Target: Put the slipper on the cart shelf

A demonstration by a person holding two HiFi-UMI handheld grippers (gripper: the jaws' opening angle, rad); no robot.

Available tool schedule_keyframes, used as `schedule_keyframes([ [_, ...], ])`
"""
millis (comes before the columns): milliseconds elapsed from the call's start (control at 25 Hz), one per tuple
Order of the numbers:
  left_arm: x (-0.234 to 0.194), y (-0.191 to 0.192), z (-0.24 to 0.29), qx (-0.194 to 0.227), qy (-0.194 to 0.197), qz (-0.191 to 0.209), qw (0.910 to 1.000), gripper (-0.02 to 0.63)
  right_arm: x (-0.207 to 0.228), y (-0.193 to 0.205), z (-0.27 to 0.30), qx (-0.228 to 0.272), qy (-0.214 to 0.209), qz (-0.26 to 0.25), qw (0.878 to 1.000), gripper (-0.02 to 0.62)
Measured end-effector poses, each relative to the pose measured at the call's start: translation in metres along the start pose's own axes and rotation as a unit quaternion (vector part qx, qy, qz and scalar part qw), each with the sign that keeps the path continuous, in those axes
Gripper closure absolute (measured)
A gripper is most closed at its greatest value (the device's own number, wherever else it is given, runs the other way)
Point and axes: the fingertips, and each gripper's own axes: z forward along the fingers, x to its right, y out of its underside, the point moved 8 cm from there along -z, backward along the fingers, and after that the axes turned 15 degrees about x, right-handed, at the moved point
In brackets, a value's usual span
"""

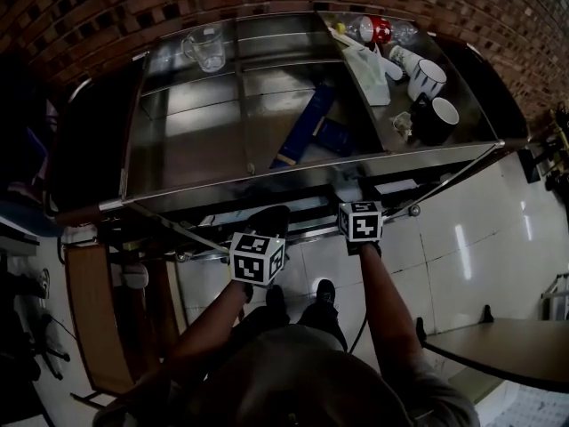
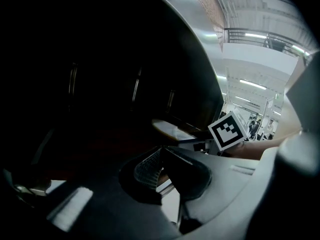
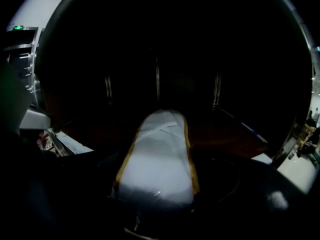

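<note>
A white slipper [image 3: 157, 159] with a tan edge lies lengthwise between the jaws of my right gripper [image 3: 157, 204], toe pointing into the dark lower shelf [image 3: 230, 136] of the metal cart [image 1: 196, 154]. The jaws stand wide and hold its near end. In the head view the right gripper [image 1: 359, 213] reaches under the cart's front rail, so the slipper is hidden there. To its left my left gripper [image 1: 265, 228] is also at the rail. In the left gripper view the left gripper [image 2: 160, 151] has its tips together with nothing between them.
On the cart's top shelf stand a glass mug [image 1: 206, 47], a blue box [image 1: 307, 127], two mugs [image 1: 428, 78] and bottles [image 1: 378, 29]. A brick wall is behind. A wooden panel [image 1: 89, 310] is at the left, a table corner [image 1: 507, 350] at the lower right. The person's feet [image 1: 324, 290] are below.
</note>
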Motion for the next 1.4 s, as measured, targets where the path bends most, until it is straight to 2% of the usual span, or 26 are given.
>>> schedule_keyframes([
  [400,0.011,-0.005,0.014,0.005,-0.052,-0.004,0.9986,0.598,0.01,-0.005,0.04,0.005,-0.021,-0.016,1.0,0.173],
  [480,0.012,-0.006,0.016,0.008,-0.06,-0.004,0.9981,0.598,0.009,-0.008,0.04,0.007,-0.032,-0.02,0.999,0.172],
  [560,0.015,-0.006,0.016,0.007,-0.068,-0.007,0.9977,0.598,0.009,-0.005,0.04,0.013,-0.051,-0.002,0.999,0.157],
  [640,0.019,-0.007,0.016,0.009,-0.074,-0.012,0.9971,0.598,0.011,-0.005,0.036,0.025,-0.064,0.018,0.997,0.096],
  [680,0.02,-0.008,0.016,0.012,-0.077,-0.013,0.9968,0.598,0.012,-0.008,0.033,0.032,-0.072,0.022,0.997,0.086],
  [920,0.025,-0.014,0.014,0.027,-0.09,-0.013,0.9955,0.598,0.015,-0.028,-0.011,0.06,-0.099,0.029,0.993,0.085],
  [960,0.026,-0.016,0.014,0.031,-0.089,-0.012,0.9955,0.598,0.015,-0.031,-0.02,0.064,-0.105,0.032,0.992,0.108],
  [1120,0.033,-0.021,0.011,0.04,-0.083,-0.008,0.9957,0.598,0.012,-0.036,-0.051,0.079,-0.133,0.042,0.987,0.436],
  [1280,0.042,-0.025,0.01,0.037,-0.071,-0.007,0.9968,0.598,0.001,-0.05,-0.069,0.11,-0.167,0.043,0.979,0.595],
  [1400,0.048,-0.031,0.006,0.038,-0.064,-0.002,0.9972,0.598,-0.016,-0.059,-0.078,0.119,-0.211,0.051,0.969,0.595],
])
